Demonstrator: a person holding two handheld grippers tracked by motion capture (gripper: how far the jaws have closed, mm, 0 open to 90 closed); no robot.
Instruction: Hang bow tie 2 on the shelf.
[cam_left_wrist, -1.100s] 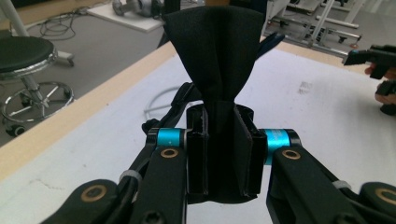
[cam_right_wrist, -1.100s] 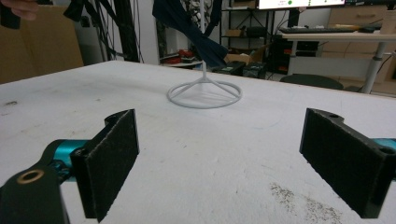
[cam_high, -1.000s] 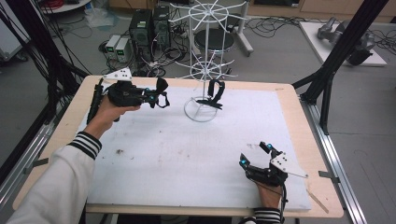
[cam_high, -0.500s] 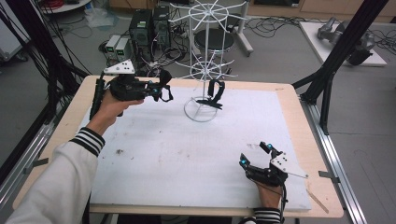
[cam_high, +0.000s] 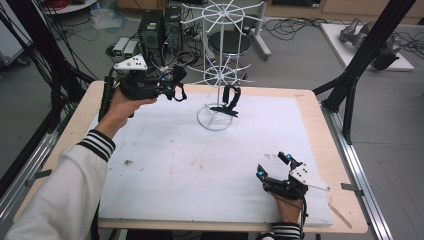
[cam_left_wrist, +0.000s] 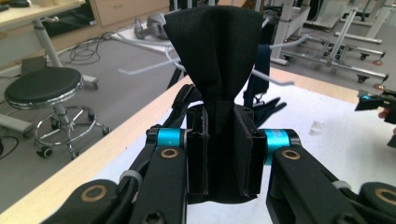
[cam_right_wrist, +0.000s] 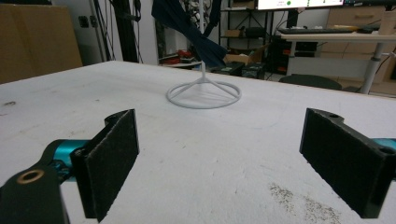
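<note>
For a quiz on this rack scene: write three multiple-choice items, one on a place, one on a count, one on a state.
1. The white wire rack stands where on the table?
A. far side
B. near edge
C. off the table
2. How many black straps hang on it?
A. none
B. one
C. three
3. The left gripper is
A. wide open
B. shut on a black strap
C. lying flat

Answers: 1 A, its ring base sits toward the far edge. 2 B, the hanging strap. 3 B, the jaws pinch the fabric.

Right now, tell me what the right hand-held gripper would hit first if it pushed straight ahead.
Probably the white rack's ring base: the right hand-held gripper, jaws open, points at it across bare table, though depth is hard to judge.
</note>
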